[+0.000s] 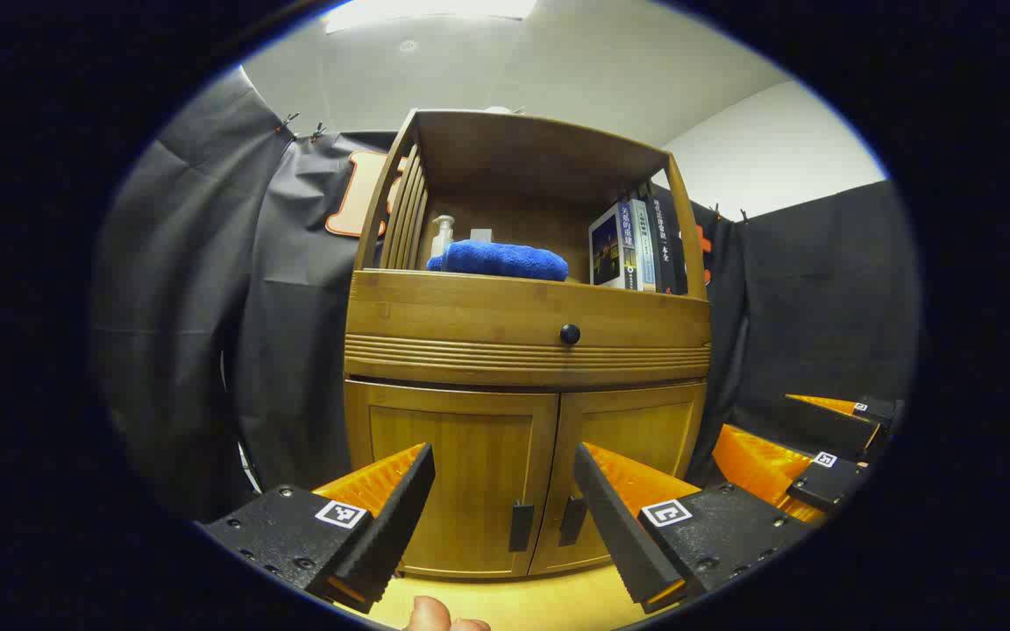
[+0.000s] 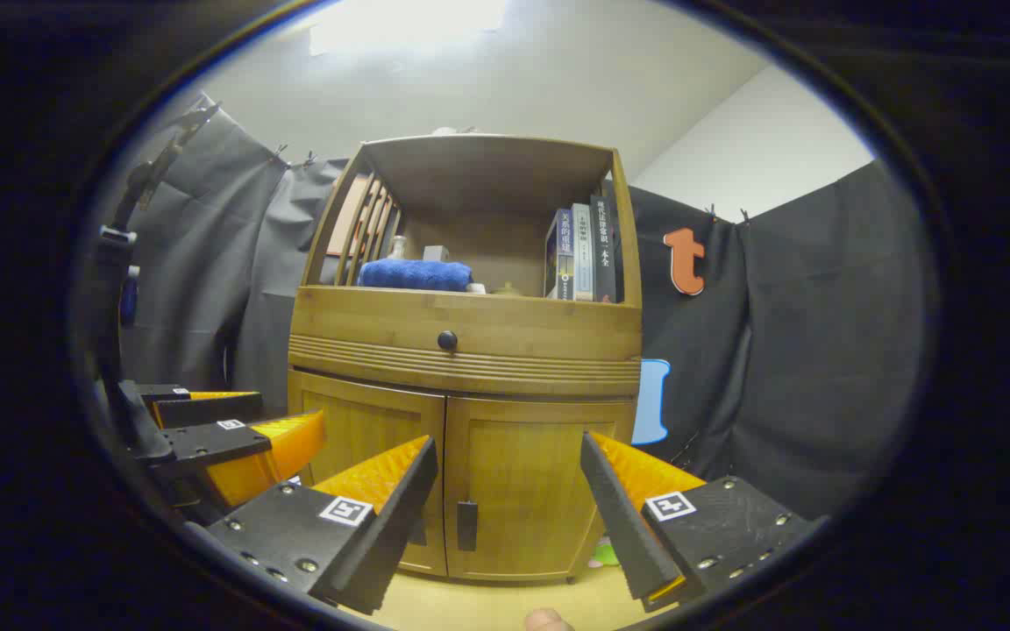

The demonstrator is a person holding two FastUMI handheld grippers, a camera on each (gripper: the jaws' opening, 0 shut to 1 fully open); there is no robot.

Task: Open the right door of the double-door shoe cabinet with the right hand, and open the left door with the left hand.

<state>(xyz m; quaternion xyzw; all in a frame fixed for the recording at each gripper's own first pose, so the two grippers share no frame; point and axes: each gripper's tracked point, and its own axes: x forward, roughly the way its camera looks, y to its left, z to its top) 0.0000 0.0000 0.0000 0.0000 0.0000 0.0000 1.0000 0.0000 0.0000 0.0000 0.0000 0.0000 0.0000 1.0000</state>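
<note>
A wooden shoe cabinet stands ahead with both lower doors shut. In the left gripper view, the left door (image 1: 461, 473) and right door (image 1: 636, 456) meet at two dark handles (image 1: 520, 526), (image 1: 572, 520). My left gripper (image 1: 505, 491) is open a short way in front of them, touching nothing. The right gripper (image 1: 807, 447) shows at the right edge. In the right gripper view, my right gripper (image 2: 509, 491) is open before the right door (image 2: 531, 482) and its handle (image 2: 466, 526). The left gripper (image 2: 224, 438) hangs beside the left door (image 2: 365, 438).
A drawer with a round black knob (image 1: 569, 334) sits above the doors. The open shelf holds a blue towel (image 1: 505, 260), a pump bottle (image 1: 442, 235) and books (image 1: 636, 245). Black cloth walls surround the cabinet. The floor (image 1: 514, 605) is light wood.
</note>
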